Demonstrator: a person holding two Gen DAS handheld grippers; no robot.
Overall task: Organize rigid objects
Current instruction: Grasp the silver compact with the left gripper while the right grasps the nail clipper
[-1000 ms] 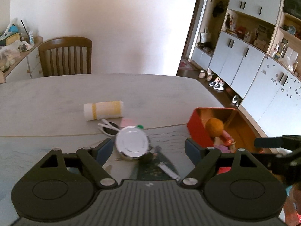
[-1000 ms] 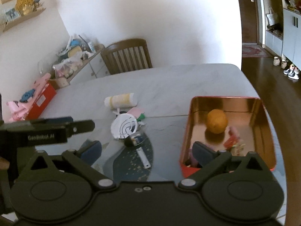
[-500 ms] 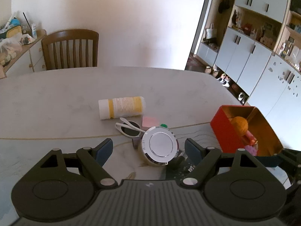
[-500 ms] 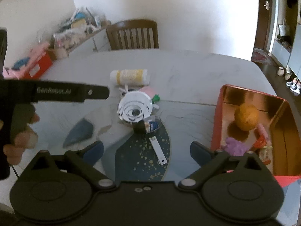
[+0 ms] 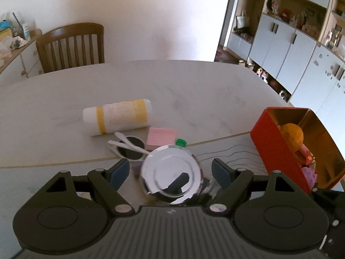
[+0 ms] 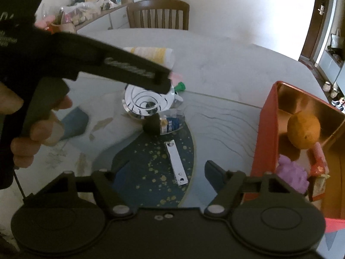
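A round shiny metal lid (image 5: pixel 171 176) stands between the open fingers of my left gripper (image 5: pixel 170 171), which is apart from it on both sides; it also shows in the right wrist view (image 6: pixel 148 103). Behind it lie white sunglasses (image 5: pixel 129 147), a pink block (image 5: pixel 161 138), a green cap (image 5: pixel 180 142) and a white and yellow bottle (image 5: pixel 117 116) on its side. A red tin box (image 5: pixel 278 149) at the right holds an orange (image 6: pixel 304 129) and small toys. My right gripper (image 6: pixel 163 172) is open and empty above a flat metal strip (image 6: pixel 175 161).
The left gripper's body and the hand holding it (image 6: pixel 38 133) cross the left of the right wrist view. A small dark jar (image 6: pixel 163 125) lies near the lid. A wooden chair (image 5: pixel 71 45) stands at the table's far side. Cabinets (image 5: pixel 286 49) stand at the right.
My left gripper has closed in on the metal lid, which now fills the space between its fingers. My right gripper has moved lower and nearer the metal strip and the red box.
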